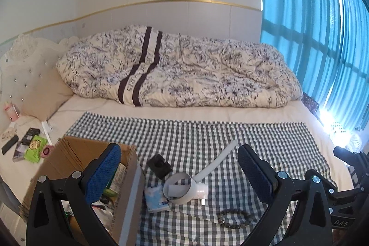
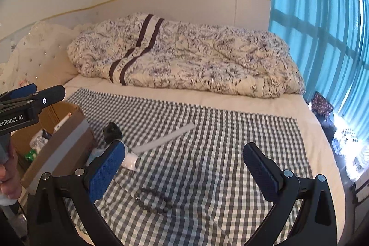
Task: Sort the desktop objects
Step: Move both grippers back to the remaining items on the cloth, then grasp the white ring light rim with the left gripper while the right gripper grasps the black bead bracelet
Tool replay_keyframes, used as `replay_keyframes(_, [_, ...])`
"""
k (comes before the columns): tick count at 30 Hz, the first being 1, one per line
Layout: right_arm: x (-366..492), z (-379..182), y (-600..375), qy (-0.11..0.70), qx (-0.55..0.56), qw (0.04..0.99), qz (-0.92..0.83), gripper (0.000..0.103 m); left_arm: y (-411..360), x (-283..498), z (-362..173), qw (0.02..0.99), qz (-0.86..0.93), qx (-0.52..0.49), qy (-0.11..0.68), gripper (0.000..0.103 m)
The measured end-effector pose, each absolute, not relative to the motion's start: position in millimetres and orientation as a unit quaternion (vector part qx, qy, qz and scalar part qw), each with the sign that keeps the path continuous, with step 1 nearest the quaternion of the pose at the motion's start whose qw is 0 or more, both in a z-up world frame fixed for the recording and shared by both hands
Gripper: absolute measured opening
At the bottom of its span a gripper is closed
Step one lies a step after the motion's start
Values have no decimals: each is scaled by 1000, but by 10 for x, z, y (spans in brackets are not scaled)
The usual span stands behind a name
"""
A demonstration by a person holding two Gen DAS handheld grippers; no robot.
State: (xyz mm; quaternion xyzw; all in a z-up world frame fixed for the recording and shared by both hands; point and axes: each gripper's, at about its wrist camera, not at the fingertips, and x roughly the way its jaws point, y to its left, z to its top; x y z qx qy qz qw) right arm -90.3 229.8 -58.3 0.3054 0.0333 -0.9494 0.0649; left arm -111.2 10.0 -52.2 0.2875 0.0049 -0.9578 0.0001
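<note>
Our left tongs (image 1: 178, 173) hang spread wide and empty, and so do our right tongs (image 2: 184, 165). Between the left pair's pads sit the white fan (image 1: 184, 188) with its long handle, the blue tissue pack (image 1: 155, 198) touching it on the left, and the black block (image 1: 159, 165) just beyond. The bead bracelet (image 1: 234, 218) lies nearer, toward the right pad; under the right tongs it rests low and centre.

We judge the next pick is one of these, bound for the cardboard box (image 1: 129, 176) beside the left pad. To do it well, we would drop straight over a single item, since fan and tissues touch, and pinch deep because the checked cloth (image 1: 207, 137) on the bed may bunch.

The box wall stands close left, so we lift clear before swinging. Beyond and to the right, the cloth lies open.
</note>
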Motion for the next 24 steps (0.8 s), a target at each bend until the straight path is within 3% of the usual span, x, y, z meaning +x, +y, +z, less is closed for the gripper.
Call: replay_keyframes(24, [-1132,-1587,2043,38,395,89,-914,103,244,-1415,-1583,-57,-936,348,-5,103])
